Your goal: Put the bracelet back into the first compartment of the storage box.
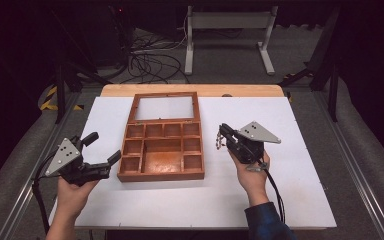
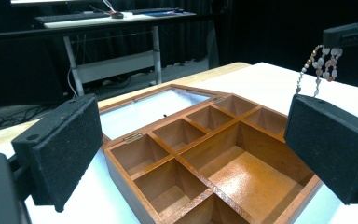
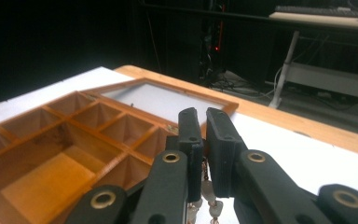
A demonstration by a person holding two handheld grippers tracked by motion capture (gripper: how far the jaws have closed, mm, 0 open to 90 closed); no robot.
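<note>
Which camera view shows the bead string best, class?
The left gripper view: the bead string hangs free against the dark, beads distinct. The high view shows it small beside the right gripper. The right gripper view shows a few beads between its fingers.

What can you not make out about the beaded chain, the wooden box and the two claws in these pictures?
- Beaded chain: its lower end in the right gripper view, cut off by the bottom edge; its full length, pinched between the right claw's jaws.
- Wooden box: near corner in the left gripper view, cut off by the bottom edge.
- Left claw: open, holding nothing.
</note>
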